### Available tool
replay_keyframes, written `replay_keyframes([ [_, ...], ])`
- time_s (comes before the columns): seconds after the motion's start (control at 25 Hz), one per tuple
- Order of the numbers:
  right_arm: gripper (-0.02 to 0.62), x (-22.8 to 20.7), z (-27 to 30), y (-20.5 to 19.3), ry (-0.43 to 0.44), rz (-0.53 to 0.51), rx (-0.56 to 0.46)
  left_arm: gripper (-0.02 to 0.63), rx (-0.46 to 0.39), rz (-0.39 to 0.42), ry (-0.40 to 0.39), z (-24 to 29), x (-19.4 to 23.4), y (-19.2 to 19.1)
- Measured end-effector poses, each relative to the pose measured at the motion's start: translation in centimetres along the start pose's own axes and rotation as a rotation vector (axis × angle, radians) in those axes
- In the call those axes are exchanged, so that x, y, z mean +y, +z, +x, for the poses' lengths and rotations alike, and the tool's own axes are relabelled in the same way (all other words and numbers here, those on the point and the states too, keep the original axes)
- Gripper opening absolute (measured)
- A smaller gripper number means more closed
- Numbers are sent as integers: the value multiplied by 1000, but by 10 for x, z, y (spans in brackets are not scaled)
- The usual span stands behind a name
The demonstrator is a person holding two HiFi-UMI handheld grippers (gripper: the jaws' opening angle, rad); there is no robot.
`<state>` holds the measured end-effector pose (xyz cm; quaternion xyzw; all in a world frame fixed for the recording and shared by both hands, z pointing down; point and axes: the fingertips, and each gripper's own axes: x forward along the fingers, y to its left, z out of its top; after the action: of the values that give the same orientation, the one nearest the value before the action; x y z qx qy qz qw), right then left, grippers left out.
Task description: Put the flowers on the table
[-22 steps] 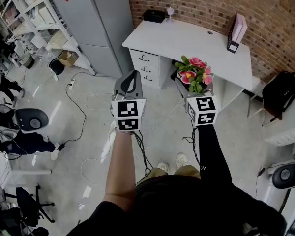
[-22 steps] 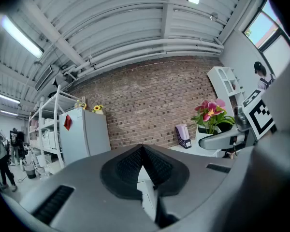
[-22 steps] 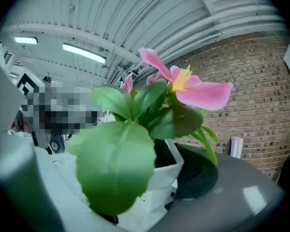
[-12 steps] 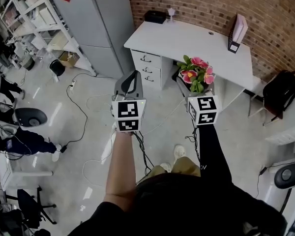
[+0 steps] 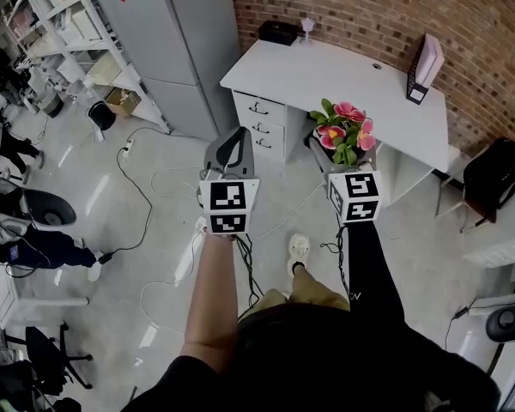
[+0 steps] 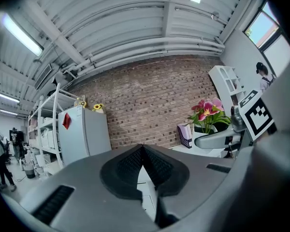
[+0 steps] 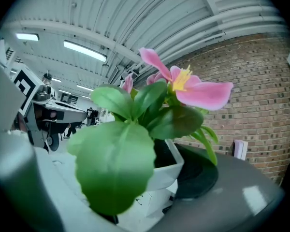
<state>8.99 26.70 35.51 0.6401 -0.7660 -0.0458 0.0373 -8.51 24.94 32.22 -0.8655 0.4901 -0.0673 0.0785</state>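
A white pot (image 7: pixel 166 170) of pink flowers (image 5: pixel 343 132) with green leaves sits between the jaws of my right gripper (image 5: pixel 341 158), which is shut on the pot and carries it above the floor. In the right gripper view the blooms (image 7: pixel 183 86) and a big leaf fill the frame. The white table (image 5: pixel 343 74) stands just ahead against the brick wall. My left gripper (image 5: pixel 230 144) is held level beside the right one, shut and empty, its pads (image 6: pixel 135 164) meeting. The left gripper view shows the flowers (image 6: pixel 208 111) at its right.
A drawer unit (image 5: pixel 266 125) sits under the table's left end. On the tabletop are a black box (image 5: pixel 279 33) and an upright file holder (image 5: pixel 426 69). Cables (image 5: pixel 146 187) trail over the floor. A grey cabinet (image 5: pixel 167 33), shelving (image 5: pixel 60 33) and a black bag (image 5: pixel 493 170) flank the table.
The person has stepped forward, one shoe now ahead on the floor. Both grippers and the flowers keep their places in the view, and the table has shifted slightly.
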Motion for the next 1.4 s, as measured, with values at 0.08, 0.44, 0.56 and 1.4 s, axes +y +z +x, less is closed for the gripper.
replay_keyframes([
  [0.08, 351, -6, 14, -2, 2, -4, -4, 9, -4, -5, -1, 16, 3, -2],
  [0.44, 351, -59, 93, -15, -4, 4, -9, 9, -10, -2, -12, 109, 15, -5],
  [0.56, 351, -80, 123, -17, -4, 8, -1, 9, 1, 3, -14, 144, 20, -3],
  [1.4, 353, -156, 301, -35, 54, 46, -25, 9, 37, -16, 25, 322, 73, -22],
])
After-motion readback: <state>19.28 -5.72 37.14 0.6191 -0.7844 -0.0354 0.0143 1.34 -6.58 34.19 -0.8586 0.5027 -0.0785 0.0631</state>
